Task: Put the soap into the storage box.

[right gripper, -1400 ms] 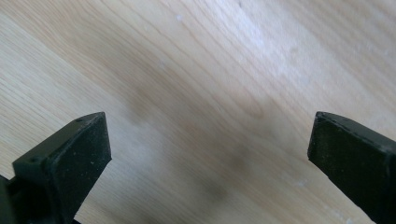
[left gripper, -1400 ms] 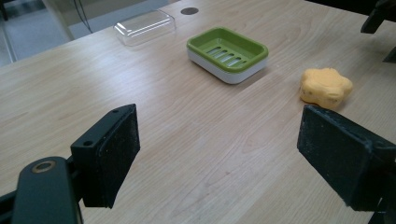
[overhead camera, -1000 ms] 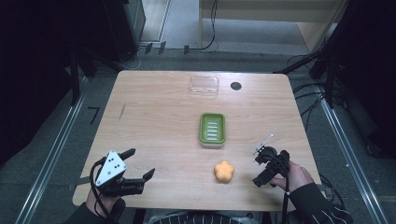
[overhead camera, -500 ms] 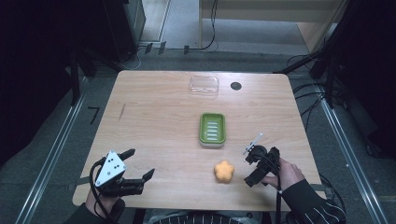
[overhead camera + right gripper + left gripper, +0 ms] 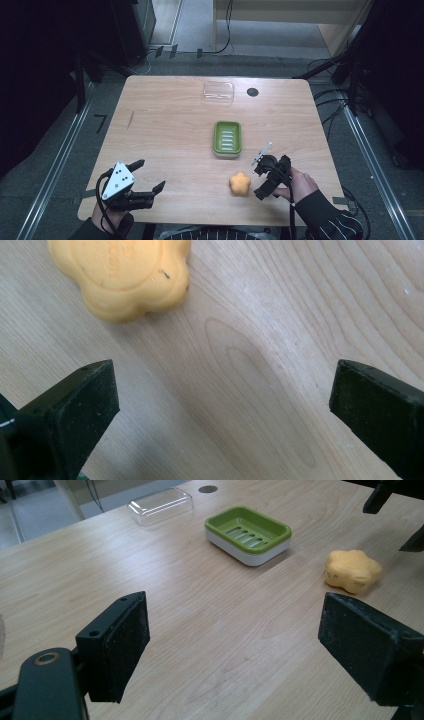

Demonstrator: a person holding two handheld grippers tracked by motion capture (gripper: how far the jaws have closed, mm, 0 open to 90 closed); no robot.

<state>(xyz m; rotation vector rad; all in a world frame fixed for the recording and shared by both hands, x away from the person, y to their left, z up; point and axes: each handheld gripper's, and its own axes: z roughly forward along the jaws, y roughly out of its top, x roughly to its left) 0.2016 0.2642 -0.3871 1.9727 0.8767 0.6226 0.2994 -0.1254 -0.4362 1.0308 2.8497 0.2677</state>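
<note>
An orange flower-shaped soap (image 5: pixel 240 184) lies on the wooden table (image 5: pixel 165 130), near its front edge. My right gripper (image 5: pixel 259 181) hovers just right of the soap, open, jaws pointing down at the bare wood. In the right gripper view the soap (image 5: pixel 120 275) lies at the upper left, beyond the open right gripper (image 5: pixel 222 405) and not between its jaws. A green soap dish (image 5: pixel 227 138) with a white base stands empty behind the soap. My left gripper (image 5: pixel 150 174) rests open at the front left corner, holding nothing. In its own view the left gripper (image 5: pixel 235 645) faces the dish (image 5: pixel 248 532) and the soap (image 5: pixel 352 570).
A clear plastic lid (image 5: pixel 218 92) lies at the back of the table, with a small black round spot (image 5: pixel 252 92) to its right. Dark stands and cables surround the table on the floor.
My right gripper has moved left along the front of the table and now hangs close beside the soap. The left gripper has stayed where it was.
</note>
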